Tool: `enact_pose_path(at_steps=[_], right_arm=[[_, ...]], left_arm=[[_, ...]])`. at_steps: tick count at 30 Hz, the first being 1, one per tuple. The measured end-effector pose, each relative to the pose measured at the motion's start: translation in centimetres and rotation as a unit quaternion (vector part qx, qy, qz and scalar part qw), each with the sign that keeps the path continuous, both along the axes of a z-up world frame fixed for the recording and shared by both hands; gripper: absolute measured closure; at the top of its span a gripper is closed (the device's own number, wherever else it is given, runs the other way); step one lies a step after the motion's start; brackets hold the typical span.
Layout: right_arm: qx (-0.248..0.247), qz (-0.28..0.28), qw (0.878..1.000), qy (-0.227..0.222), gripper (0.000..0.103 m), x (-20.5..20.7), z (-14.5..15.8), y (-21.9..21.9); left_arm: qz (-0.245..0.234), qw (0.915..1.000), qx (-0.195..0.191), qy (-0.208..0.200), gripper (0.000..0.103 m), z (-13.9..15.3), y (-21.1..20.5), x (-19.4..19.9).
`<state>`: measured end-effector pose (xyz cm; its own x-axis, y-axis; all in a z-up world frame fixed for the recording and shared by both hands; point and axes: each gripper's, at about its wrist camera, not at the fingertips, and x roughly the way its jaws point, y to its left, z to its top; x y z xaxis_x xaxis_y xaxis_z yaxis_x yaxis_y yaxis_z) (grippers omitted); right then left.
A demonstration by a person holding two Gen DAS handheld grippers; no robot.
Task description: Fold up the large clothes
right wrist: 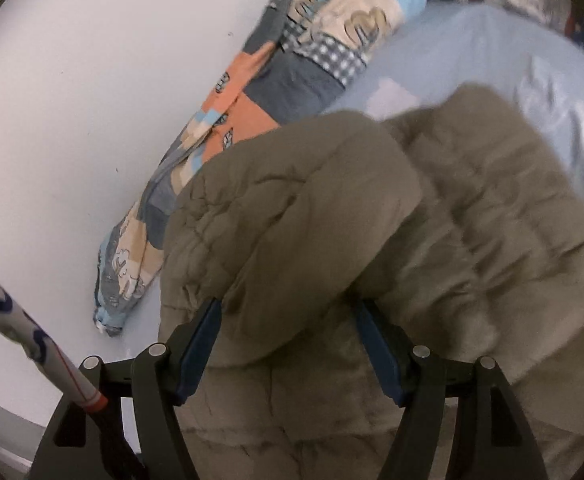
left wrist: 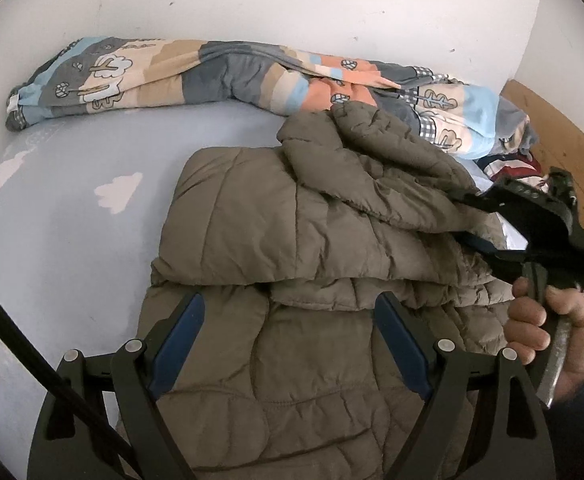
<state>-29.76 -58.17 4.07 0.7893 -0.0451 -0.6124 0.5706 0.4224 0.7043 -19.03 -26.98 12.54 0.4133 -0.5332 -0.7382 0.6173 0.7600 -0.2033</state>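
Note:
An olive-brown quilted puffer jacket (left wrist: 292, 232) lies partly folded on the pale blue bed sheet (left wrist: 72, 240). My left gripper (left wrist: 290, 312) is open just above the jacket's lower part, holding nothing. My right gripper (left wrist: 476, 216) is at the jacket's right edge, held by a hand (left wrist: 548, 328). In the right wrist view the right gripper (right wrist: 288, 316) has its jaws wide apart with a bulky fold of the jacket (right wrist: 312, 220) lying between the fingers; the view is blurred.
A rolled patchwork quilt (left wrist: 212, 72) lies along the white wall (left wrist: 292, 0) at the back. A wooden headboard (left wrist: 564, 136) and more bedding (left wrist: 508, 168) are at the right. A patterned cord (right wrist: 32, 336) crosses the right wrist view's lower left.

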Motion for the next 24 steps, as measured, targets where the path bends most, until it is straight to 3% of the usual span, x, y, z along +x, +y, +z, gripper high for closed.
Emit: enact_pose_path(at_steps=[1,3,6,10,12,17,20,24], right_arm=[[0.008,0.005,1.0,-0.006,0.036,0.5,-0.3,0.0],[0.017,0.021,0.999,-0.019,0.085,1.4,-0.6,0.3],[-0.004,0.017,1.0,-0.023,0.091,1.0,0.6,1.0],[-0.015,0.011,0.999,-0.039,0.091,-1.9,3.2,2.4],[-0.024,0.01,0.999,-0.026,0.091,-3.1,3.6,3.0],[0.0,0.019,0.998,0.056,0.091,-2.3,-1.3,2.4],[0.018,0.02,0.998,0.049,0.092,-2.2,-3.4,2.0],[0.018,0.022,0.998,0.048,0.092,-1.9,-3.1,1.9]], left_arm=[[-0.001,1.0,0.0,-0.001,0.017,0.0,0.0,0.0],[-0.002,1.0,0.003,-0.005,0.017,0.0,-0.1,-0.1],[-0.003,1.0,0.004,-0.005,0.017,-0.1,-0.2,-0.1],[-0.005,1.0,0.003,-0.007,0.017,-0.1,-0.4,-0.2],[-0.007,0.9999,0.004,-0.01,0.017,-0.1,-0.5,-0.3],[-0.02,0.9997,0.002,-0.016,0.017,0.7,-0.9,-0.6],[-0.013,0.9995,-0.011,-0.026,0.017,1.9,-2.0,0.3],[-0.018,0.9983,-0.054,0.013,0.017,2.9,-5.8,3.5]])
